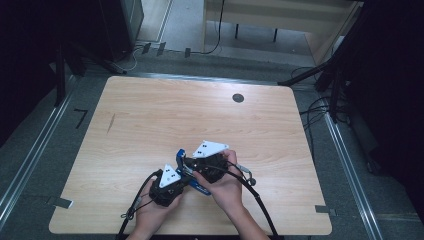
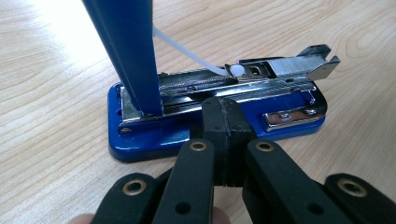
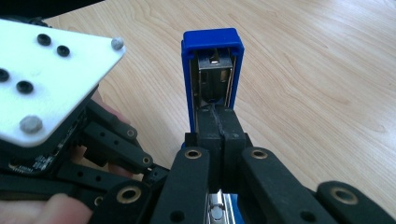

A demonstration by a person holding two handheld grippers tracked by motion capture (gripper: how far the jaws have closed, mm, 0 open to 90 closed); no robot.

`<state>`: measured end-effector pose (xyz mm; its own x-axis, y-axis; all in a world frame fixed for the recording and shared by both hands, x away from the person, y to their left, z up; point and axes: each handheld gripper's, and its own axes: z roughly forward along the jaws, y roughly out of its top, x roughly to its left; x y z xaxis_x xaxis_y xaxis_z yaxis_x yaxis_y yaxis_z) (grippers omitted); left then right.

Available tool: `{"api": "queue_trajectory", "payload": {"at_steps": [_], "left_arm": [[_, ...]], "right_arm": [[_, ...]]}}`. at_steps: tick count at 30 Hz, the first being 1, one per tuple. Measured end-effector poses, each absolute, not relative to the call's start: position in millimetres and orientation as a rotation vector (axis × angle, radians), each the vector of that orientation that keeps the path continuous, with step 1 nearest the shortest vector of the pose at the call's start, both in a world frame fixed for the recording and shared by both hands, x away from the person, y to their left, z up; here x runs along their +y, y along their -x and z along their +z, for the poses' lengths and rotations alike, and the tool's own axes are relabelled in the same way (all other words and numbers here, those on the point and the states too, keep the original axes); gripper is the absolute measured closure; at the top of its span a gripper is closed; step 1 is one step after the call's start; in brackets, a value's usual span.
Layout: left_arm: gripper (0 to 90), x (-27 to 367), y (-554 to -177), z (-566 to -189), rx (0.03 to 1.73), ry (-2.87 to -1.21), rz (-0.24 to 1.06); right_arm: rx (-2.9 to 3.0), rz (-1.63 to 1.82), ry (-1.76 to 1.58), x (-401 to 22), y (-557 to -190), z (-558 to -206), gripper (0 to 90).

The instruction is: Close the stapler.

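A light wooden counter with rounded corners takes up most of the high view, on a grey floor with metal rails along both sides; a small dark round disc sits near the counter's far edge. Near the front edge of the counter, a person's two hands hold two black grippers close together, each topped by a pale three-cornered plate. Between the grippers lies a blue stapler, opened up; its blue base rests flat on the counter, its metal staple channel lies exposed along the base, and its blue top arm stands swung upright at the hinge end. The left gripper is fully closed, its jaws pressed pad to pad with nothing between them; its tips sit just at the near side of the stapler's base, and whether they touch it cannot be told. The right gripper is likewise closed tight and holds nothing; its tips sit against the underside of the raised top arm.
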<state>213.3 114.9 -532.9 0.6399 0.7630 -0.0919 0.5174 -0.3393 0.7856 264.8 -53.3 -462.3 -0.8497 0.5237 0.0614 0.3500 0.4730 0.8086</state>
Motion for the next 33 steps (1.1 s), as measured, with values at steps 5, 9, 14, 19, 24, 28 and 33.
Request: {"api": "queue_trajectory", "payload": {"at_steps": [5,9,14,19,24,28,33], "left_arm": [[90.0,114.6,-212.9,-532.9,0.994,-2.025,0.372],[90.0,114.6,-212.7,-532.9,0.993,-2.026,0.372],[90.0,115.2,-213.0,-532.9,1.003,-2.020,0.369],[90.0,115.0,-212.9,-532.9,1.001,-2.022,0.375],[90.0,114.9,-212.7,-532.8,1.002,-2.024,0.380],[90.0,114.9,-212.7,-532.8,1.002,-2.024,0.381],[90.0,115.1,-212.9,-532.9,1.001,-2.024,0.377]], "right_arm": [[2.521,1.340,-0.773,-57.2,-263.1,-463.6,90.0],[2.512,1.345,-0.775,-59.7,-262.3,-462.5,90.0],[2.483,1.372,-0.805,-64.7,-263.1,-457.1,90.0],[2.440,1.365,-0.860,-69.3,-267.3,-449.1,90.0],[2.401,1.373,-0.858,-68.7,-271.7,-437.7,90.0],[2.381,1.384,-0.850,-64.6,-274.2,-428.6,90.0],[2.378,1.404,-0.810,-54.5,-276.3,-419.6,90.0]]}}
